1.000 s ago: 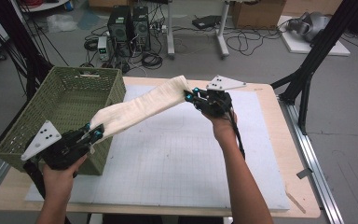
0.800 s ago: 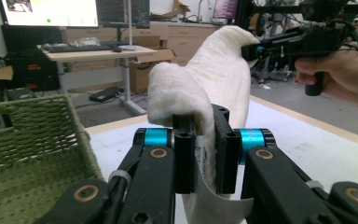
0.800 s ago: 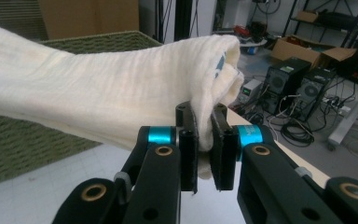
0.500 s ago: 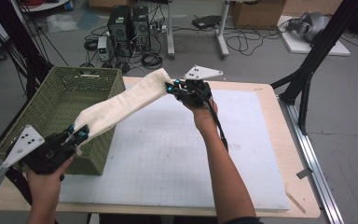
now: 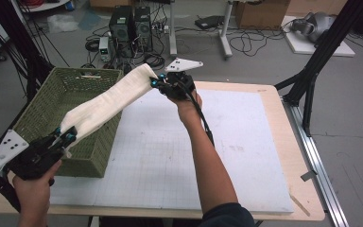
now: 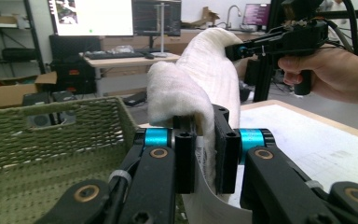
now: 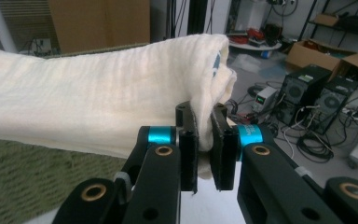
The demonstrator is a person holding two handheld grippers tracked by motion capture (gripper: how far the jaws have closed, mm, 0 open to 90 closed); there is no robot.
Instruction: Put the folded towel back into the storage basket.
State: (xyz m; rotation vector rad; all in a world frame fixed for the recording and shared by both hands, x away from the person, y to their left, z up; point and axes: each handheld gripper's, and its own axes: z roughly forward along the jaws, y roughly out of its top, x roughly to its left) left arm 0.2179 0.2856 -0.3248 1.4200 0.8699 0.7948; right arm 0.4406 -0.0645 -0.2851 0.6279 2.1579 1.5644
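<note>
Holding a folded cream towel (image 5: 108, 100) stretched between both tools, the person has it suspended in the air over the near right corner of the green woven basket (image 5: 42, 108), which sits at the left side of the table (image 5: 283, 198). Left gripper (image 5: 65, 138): jaws clenched on the towel's near end, cloth pinched between the black pads, confirmed in the left gripper view (image 6: 200, 156). Right gripper (image 5: 157, 81): jaws clamped on the far end, where several folded layers bunch between the pads, as seen in the right gripper view (image 7: 204, 151). The towel slopes upward from the near left to the far right, clear of the white grid mat (image 5: 179, 156).

Risks noted, as judgement:
- The right grip takes only the edge of the bunched layers; an inner fold could slip out and the fold would open
- The cloth sags slightly at mid-span; if lowered unevenly it may catch on the basket rim and drape half outside
- Releasing one end ahead of the other would let the towel swing and land crumpled
- The right gripper's cable (image 5: 203, 120) hangs along the forearm and could snag the basket wall
</note>
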